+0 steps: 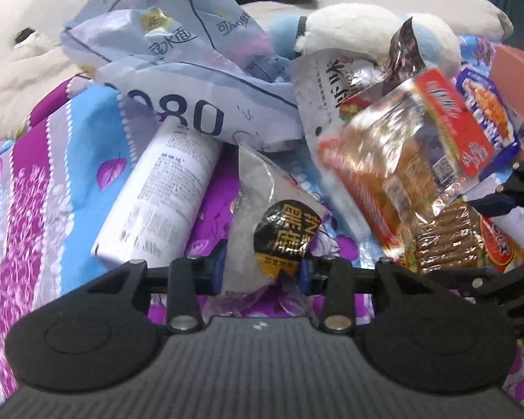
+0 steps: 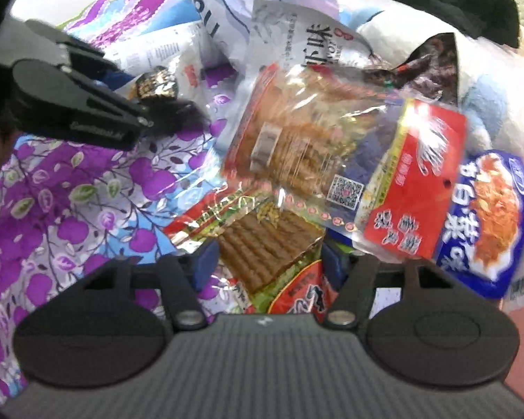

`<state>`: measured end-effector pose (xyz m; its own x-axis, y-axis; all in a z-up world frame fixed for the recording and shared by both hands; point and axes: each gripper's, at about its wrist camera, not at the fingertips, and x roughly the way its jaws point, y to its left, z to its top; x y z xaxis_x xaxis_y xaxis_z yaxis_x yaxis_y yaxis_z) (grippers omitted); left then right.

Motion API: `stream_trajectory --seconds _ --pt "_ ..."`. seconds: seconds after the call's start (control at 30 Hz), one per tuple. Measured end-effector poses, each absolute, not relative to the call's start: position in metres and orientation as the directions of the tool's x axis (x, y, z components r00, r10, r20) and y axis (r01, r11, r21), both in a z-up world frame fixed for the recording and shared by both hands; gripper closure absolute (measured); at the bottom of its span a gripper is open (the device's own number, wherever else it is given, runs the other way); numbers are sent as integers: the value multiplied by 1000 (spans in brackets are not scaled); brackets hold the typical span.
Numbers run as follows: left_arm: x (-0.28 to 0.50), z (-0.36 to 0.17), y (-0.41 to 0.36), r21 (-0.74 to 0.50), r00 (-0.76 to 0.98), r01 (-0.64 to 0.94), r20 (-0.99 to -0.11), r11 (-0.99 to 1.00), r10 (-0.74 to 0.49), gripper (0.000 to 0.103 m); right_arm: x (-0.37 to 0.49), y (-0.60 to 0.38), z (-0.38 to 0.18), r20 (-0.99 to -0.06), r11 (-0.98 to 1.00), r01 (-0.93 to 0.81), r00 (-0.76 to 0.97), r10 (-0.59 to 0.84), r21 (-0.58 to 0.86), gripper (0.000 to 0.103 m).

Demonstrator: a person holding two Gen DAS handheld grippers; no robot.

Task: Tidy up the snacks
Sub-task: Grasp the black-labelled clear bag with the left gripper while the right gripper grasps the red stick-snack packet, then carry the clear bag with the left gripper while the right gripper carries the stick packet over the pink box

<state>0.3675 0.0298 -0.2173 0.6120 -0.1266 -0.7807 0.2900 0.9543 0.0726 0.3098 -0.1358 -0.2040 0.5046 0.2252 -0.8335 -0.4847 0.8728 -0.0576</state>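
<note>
While the left gripper [image 1: 260,267] points down at a flowered purple-and-blue bedsheet [image 1: 35,188], its jaws stand partly apart around a clear packet with a round black-and-gold label [image 1: 283,241]; both blue pads lie right at the packet's edges, though whether they press on it I cannot tell. A white tube [image 1: 160,195] lies just left of the packet, a crumpled pale-blue bag [image 1: 178,70] behind both. To the right, snack packs are heaped together, a red-and-clear pack [image 1: 401,160] uppermost.

In the right wrist view, the right gripper [image 2: 267,262] straddles a pack of brown sticks [image 2: 265,248], jaws about half open, pads at its sides; contact is unclear. Beyond it lie the red-and-clear pack [image 2: 332,150] and a blue-bordered pack [image 2: 485,213]. The left gripper [image 2: 77,104] shows at upper left.
</note>
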Motion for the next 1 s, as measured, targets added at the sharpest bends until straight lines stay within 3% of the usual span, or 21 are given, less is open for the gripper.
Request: stream_trajectory --seconds 0.4,0.57,0.6,0.67,0.73,1.0 --pt "288 -199 27 -47 645 171 -750 984 -148 59 250 -158 -191 -789 922 -385 578 210 -36 47" --pt "242 -182 2 11 671 221 -728 975 -143 59 221 -165 -183 -772 949 -313 609 182 -24 49" --pt "235 -179 0 -2 667 226 -729 974 -156 59 214 -167 -180 -770 954 -301 612 178 -19 54" --pt "219 -175 -2 -33 663 220 -728 975 -174 59 201 -172 -175 -766 962 -272 619 173 -3 55" --pt "203 -172 -4 -55 663 207 -727 977 -181 59 188 -175 -174 -765 970 -243 623 161 6 69" --pt "161 -178 -3 -129 635 142 -748 981 -190 59 150 -188 -166 -734 978 -191 651 191 86 81"
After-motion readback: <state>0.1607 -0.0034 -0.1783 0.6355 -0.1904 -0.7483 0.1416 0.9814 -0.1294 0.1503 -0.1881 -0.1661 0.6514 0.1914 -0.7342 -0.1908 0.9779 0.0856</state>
